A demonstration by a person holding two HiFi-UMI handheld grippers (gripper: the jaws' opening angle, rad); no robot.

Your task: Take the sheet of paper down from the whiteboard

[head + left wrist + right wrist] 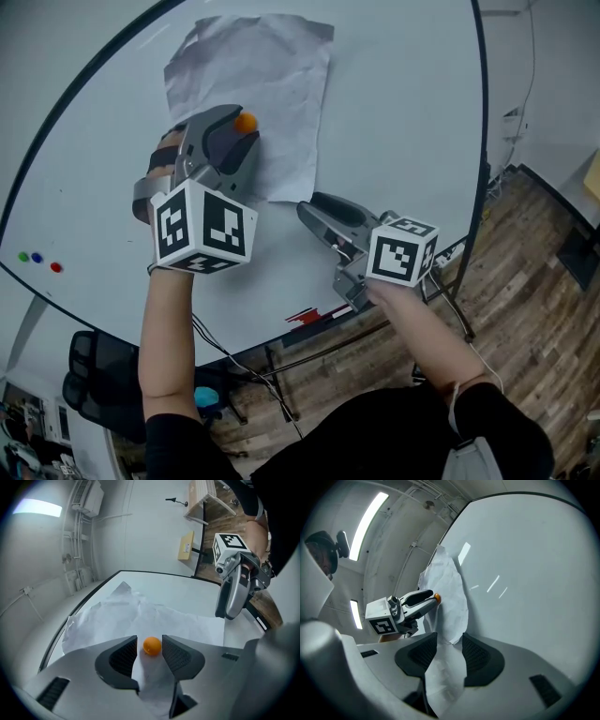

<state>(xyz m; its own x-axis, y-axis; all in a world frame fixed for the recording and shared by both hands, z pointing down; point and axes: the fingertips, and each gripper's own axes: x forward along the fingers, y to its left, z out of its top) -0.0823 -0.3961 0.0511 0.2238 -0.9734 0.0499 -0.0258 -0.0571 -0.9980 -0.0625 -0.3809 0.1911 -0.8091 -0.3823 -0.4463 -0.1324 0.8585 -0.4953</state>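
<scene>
My two bare forearms reach away from me toward the whiteboard (403, 112), a smooth, glossy white panel with a thin black frame (481, 141). Each hand carries a grey plastic tool with a marker cube on top.

The right claw (450, 637) tilts upward at the lower right corner of the sheet of paper (272, 84). Its ribbed dark pads stand apart. The corner of the sheet runs down through the gap, and I see no pad pressing on it.

The left claw (150, 641) points level at the board, farther up and to the left, over the lower middle of the sheet. Its jaws are spread wide and hold nothing. A small, shiny orange bead (152, 646) sits on the paper between the tips, clear of both pads.

The sheet is white, thin and heavily creased, roughly rectangular with ragged corners. It lies against the upper part of the board, and its left side buckles outward.

To the right of the sheet the board is bare. Three small coloured dots (37, 258) sit well apart at its left edge. Beyond the right frame is a wood plank floor (534, 309).
</scene>
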